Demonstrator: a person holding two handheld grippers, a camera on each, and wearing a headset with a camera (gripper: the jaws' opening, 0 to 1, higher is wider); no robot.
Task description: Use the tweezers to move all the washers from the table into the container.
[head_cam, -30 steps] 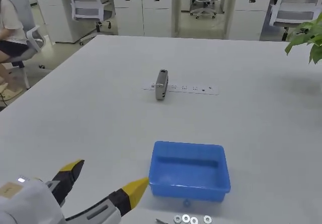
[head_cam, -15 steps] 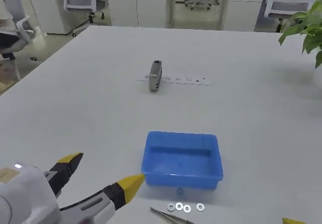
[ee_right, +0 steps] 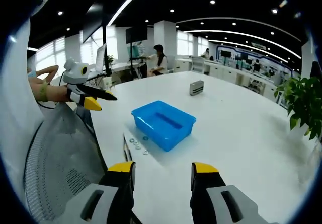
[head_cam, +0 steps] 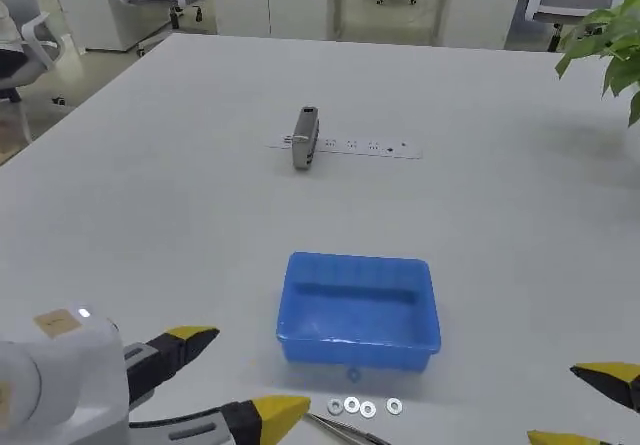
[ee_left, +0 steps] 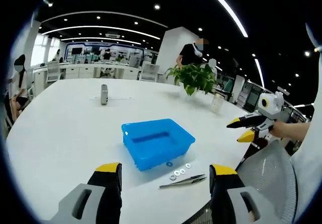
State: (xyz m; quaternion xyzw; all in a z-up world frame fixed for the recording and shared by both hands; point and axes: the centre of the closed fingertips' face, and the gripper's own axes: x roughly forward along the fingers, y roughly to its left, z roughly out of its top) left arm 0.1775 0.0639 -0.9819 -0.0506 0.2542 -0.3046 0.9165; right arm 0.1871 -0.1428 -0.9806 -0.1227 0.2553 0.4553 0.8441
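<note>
With the left tool (head_cam: 255,370) and right tool (head_cam: 555,403) held wide and empty, the thin tweezers (head_cam: 345,430) beside what seem to be five washers (head_cam: 363,406), just before the blue container (head_cam: 358,310) on the tabletop (head_cam: 150,215), could be skidded away by a careless pinch.

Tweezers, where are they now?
In the head view the tweezers lie at the bottom edge, just below the row of washers, in front of the blue container.

A blue container (head_cam: 358,350) sits on the white bench (head_cam: 150,215), with four washers (head_cam: 365,406) and the tweezers (head_cam: 345,430) just in front. The left gripper (head_cam: 255,370) hangs lower left, jaws apart.
</note>
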